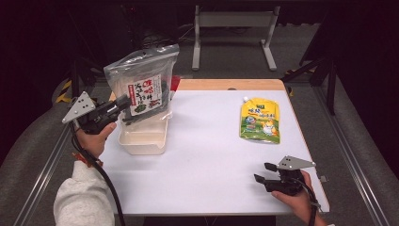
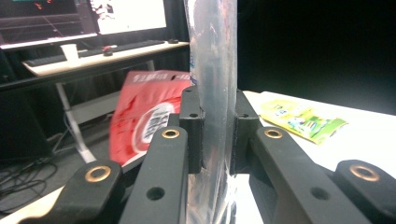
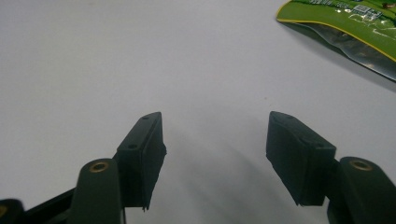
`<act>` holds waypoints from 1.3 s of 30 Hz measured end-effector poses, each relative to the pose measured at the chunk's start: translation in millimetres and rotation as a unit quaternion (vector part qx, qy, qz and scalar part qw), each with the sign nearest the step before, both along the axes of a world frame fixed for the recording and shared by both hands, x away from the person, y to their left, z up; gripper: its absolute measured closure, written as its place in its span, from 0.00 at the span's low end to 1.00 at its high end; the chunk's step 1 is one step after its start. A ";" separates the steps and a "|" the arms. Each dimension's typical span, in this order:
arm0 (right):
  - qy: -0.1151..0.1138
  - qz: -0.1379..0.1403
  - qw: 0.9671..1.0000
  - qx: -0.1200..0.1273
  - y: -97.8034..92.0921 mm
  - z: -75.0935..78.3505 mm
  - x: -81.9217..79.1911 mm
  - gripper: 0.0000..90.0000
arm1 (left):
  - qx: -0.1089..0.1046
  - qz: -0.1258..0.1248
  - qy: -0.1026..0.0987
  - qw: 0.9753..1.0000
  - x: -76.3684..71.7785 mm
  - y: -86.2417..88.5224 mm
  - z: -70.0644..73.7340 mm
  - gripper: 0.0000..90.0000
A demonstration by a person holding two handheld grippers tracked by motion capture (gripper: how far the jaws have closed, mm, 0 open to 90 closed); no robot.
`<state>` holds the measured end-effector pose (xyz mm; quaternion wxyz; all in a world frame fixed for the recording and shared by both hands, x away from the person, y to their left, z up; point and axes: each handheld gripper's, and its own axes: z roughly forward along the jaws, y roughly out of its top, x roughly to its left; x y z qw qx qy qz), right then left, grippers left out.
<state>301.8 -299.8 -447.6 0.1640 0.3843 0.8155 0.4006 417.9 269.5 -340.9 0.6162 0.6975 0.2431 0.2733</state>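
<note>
Two grippers work at a white table (image 1: 211, 155). The left gripper (image 1: 123, 103) pinches the clear pouch (image 1: 143, 80) upright over the cream tray (image 1: 143, 139), its base dipping inside. A red packet (image 2: 144, 119) lies just behind. The right gripper (image 1: 263, 173) rests near the table's front edge, jaws spread wide and empty. A yellow-green pouch (image 1: 260, 120) lies flat, well apart. Dark room, a desk with monitors (image 2: 84, 21) beyond.

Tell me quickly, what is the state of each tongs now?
Left tongs: closed on the clear bag, held above the tub.
Right tongs: open, holding nothing.
</note>
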 end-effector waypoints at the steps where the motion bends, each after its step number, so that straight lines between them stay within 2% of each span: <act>1: 0.000 0.001 1.000 0.000 0.2 -0.1 0.0 0.41 | 0.006 0.002 0.000 1.000 0.7 1.0 -1.6 0.89; 3: 0.000 0.002 1.000 -0.001 0.5 -0.3 0.2 0.41 | 0.020 0.010 -0.001 1.000 2.5 -0.2 -5.7 0.89; 8: 0.001 0.003 1.000 -0.001 0.7 0.0 -0.4 0.41 | 0.030 0.024 0.005 0.999 6.1 0.7 -11.1 0.89; 10: 0.001 0.003 1.000 0.000 0.6 -0.1 -0.3 0.41 | 0.019 0.030 0.004 0.999 7.2 3.6 -14.3 0.89; 12: 0.001 0.004 1.000 -0.002 0.9 -0.7 0.0 0.41 | 0.025 0.031 0.009 0.999 9.8 3.3 -18.7 0.89; 15: 0.002 0.006 1.000 -0.002 1.7 -1.0 0.3 0.41 | 0.021 0.027 0.021 0.999 14.1 0.7 -26.1 0.89; 21: 0.000 0.007 1.000 -0.003 1.9 -0.7 0.1 0.40 | -0.007 0.017 0.031 0.999 20.1 -2.6 -37.2 0.88; 23: 0.001 0.008 1.000 -0.003 2.3 -1.0 0.3 0.40 | 0.002 0.015 0.035 0.999 21.8 -6.6 -39.9 0.88; 25: 0.001 0.010 1.000 -0.003 3.1 -1.3 0.3 0.40 | 0.027 0.018 0.046 0.998 23.5 -12.5 -45.3 0.88; 27: 0.001 0.012 1.000 -0.004 3.7 -0.9 -0.1 0.40 | 0.010 0.020 0.047 0.999 25.6 -9.0 -49.3 0.88; 39: -0.001 0.013 1.000 0.000 4.2 0.3 -0.1 0.39 | 0.017 0.008 0.076 0.997 25.3 10.5 -60.1 0.88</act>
